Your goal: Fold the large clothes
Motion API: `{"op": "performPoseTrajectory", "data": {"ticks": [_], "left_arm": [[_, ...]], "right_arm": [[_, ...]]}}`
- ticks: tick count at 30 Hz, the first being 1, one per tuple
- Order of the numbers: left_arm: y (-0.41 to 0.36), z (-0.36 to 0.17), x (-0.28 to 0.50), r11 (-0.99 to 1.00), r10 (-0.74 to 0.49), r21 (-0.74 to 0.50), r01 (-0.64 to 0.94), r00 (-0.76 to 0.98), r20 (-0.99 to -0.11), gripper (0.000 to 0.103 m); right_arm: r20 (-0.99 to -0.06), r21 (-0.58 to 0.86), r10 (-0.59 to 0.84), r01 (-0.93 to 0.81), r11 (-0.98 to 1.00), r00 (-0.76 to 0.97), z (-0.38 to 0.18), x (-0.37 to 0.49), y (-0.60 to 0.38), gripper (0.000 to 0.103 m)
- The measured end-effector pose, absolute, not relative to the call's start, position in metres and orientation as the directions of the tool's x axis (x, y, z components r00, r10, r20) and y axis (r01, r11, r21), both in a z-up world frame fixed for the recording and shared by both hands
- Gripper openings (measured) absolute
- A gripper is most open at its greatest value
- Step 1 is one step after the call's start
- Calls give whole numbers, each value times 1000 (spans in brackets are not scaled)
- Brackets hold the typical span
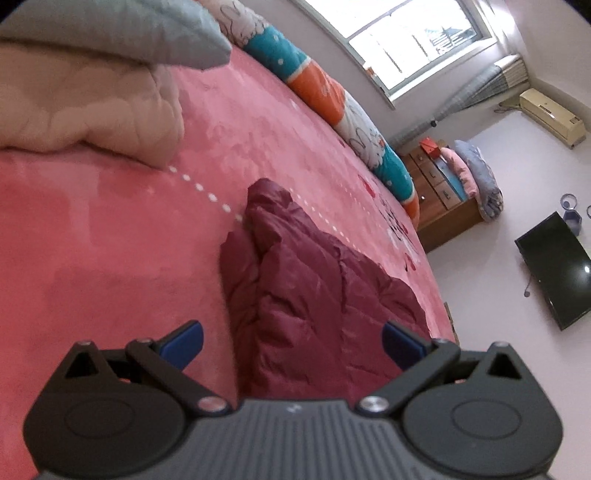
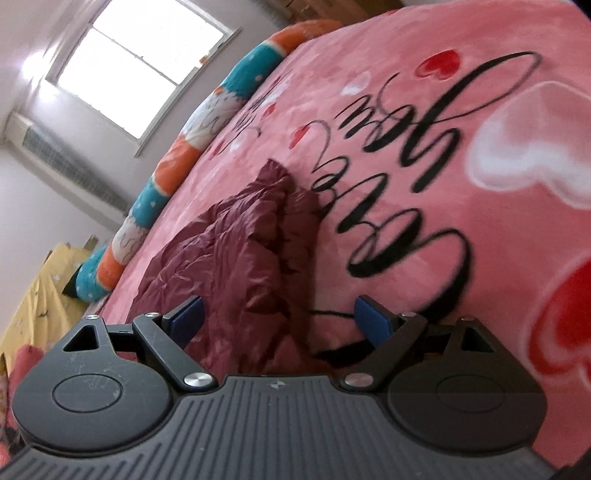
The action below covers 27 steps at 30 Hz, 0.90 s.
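While crumpled, maroon jacket lies on bedspread.

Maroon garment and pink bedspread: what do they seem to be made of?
Maroon garment: looks like thin quilted synthetic shell, perhaps nylon, with a slight sheen, puffy channels and sharp crinkles. Pink bedspread: looks like plush fleece, matte and soft-napped, printed with hearts and script.

pink blanket | striped bolster | window | television | wooden dresser
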<state>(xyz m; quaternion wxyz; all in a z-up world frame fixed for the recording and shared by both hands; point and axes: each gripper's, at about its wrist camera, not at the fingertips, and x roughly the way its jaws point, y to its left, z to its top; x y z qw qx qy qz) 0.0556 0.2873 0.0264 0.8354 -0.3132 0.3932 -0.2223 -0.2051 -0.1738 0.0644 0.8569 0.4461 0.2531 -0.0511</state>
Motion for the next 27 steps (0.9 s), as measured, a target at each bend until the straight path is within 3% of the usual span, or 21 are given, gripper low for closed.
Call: {"op": "performPoseTrajectory", "data": {"ticks": [15,27], "left_arm": [[248,-16,119,661,-723,-735,152,388,-571,102],[212,-14,140,716,-692,-658,234,365,-623,101]], "right_arm": [[-459,797,406,165,581,790,63,-139,-171,103],[-441,804,441,125,581,782,61,-121,-164,103]]}}
